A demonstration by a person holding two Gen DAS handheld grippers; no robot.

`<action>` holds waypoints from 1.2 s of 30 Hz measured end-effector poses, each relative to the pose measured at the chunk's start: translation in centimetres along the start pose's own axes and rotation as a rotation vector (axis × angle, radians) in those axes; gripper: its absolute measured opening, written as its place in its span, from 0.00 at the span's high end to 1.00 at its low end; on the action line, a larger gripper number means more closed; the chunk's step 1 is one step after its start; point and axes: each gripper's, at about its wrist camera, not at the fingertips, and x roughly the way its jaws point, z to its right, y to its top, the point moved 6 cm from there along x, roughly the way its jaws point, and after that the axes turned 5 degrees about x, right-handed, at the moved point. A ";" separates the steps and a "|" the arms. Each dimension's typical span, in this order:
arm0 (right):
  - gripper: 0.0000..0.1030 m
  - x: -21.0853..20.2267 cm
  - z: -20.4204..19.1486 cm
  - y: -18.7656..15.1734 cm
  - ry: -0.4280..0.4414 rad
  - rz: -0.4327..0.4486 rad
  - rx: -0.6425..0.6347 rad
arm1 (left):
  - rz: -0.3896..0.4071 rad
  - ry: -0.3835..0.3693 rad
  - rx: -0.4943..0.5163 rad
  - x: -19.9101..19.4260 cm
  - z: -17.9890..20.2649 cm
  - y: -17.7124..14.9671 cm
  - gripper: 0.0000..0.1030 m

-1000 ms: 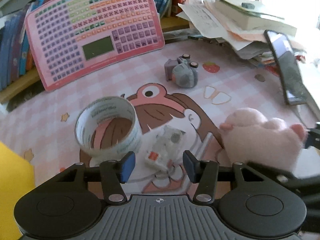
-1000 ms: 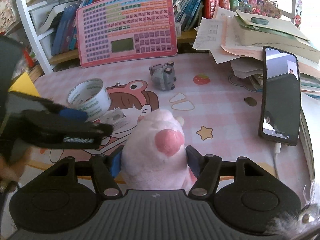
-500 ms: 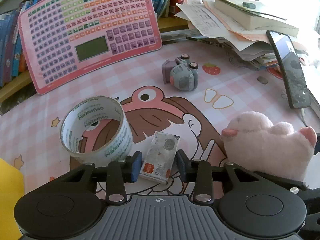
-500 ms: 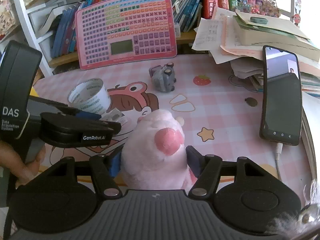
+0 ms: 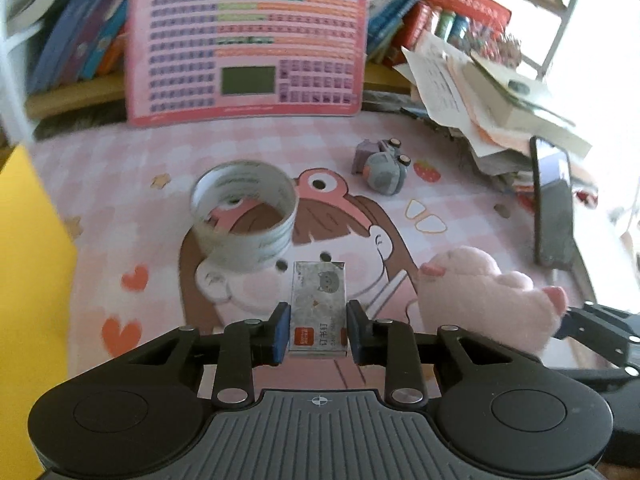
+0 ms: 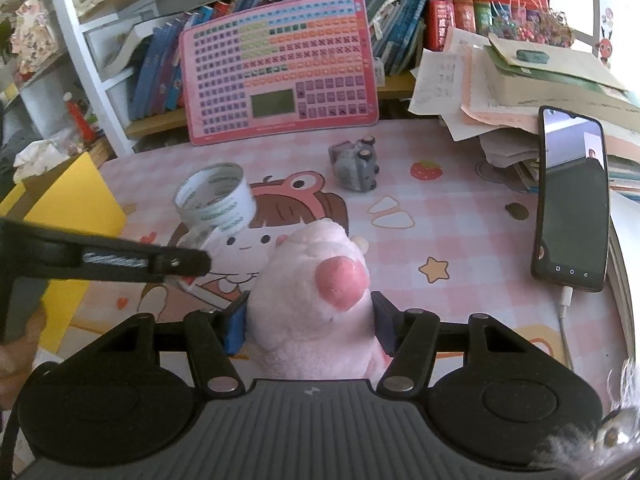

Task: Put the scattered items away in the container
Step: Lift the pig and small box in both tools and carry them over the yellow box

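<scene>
My left gripper (image 5: 318, 334) is shut on a small grey staple box (image 5: 318, 312) and holds it above the pink mat. My right gripper (image 6: 310, 326) is shut on a pink plush toy (image 6: 316, 300), which also shows at the right of the left wrist view (image 5: 488, 300). A roll of clear tape (image 5: 245, 216) stands on the mat ahead of the left gripper and shows in the right wrist view (image 6: 216, 200). A small grey toy car (image 5: 382, 170) lies further back, also in the right wrist view (image 6: 356, 164). A yellow container (image 6: 68, 216) stands at the left edge (image 5: 28, 280).
A pink keyboard board (image 6: 276, 68) leans against bookshelves at the back. A stack of papers and books (image 6: 520, 80) sits at the back right. A black phone (image 6: 572, 196) on a cable lies at the right. The left gripper's body (image 6: 100, 260) crosses the right wrist view.
My left gripper closed on the staple box and lifted it off the mat, turning a little to the left. My right gripper kept its hold on the plush toy.
</scene>
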 end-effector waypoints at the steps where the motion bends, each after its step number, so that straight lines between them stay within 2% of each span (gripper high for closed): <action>1: 0.43 -0.2 -0.2 -0.1 0.003 -0.001 -0.003 | 0.001 -0.008 -0.018 -0.6 -0.2 -0.3 0.73; 5: 0.43 -1.4 -0.8 -0.5 0.007 -0.001 -0.018 | 0.017 -0.036 -0.059 -2.7 -0.5 -1.5 0.73; 21: 0.43 -5.9 -5.0 -2.9 -0.040 0.053 -0.061 | 0.100 -0.113 -0.051 -9.6 -1.7 -5.9 0.73; 30: 0.43 -8.0 -9.7 -5.2 -0.049 0.074 -0.091 | 0.147 -0.135 -0.058 -13.9 -4.6 -9.4 0.73; 36: 0.43 -9.5 -13.6 -7.9 -0.056 0.078 -0.102 | 0.160 -0.145 -0.074 -16.9 -7.3 -12.9 0.73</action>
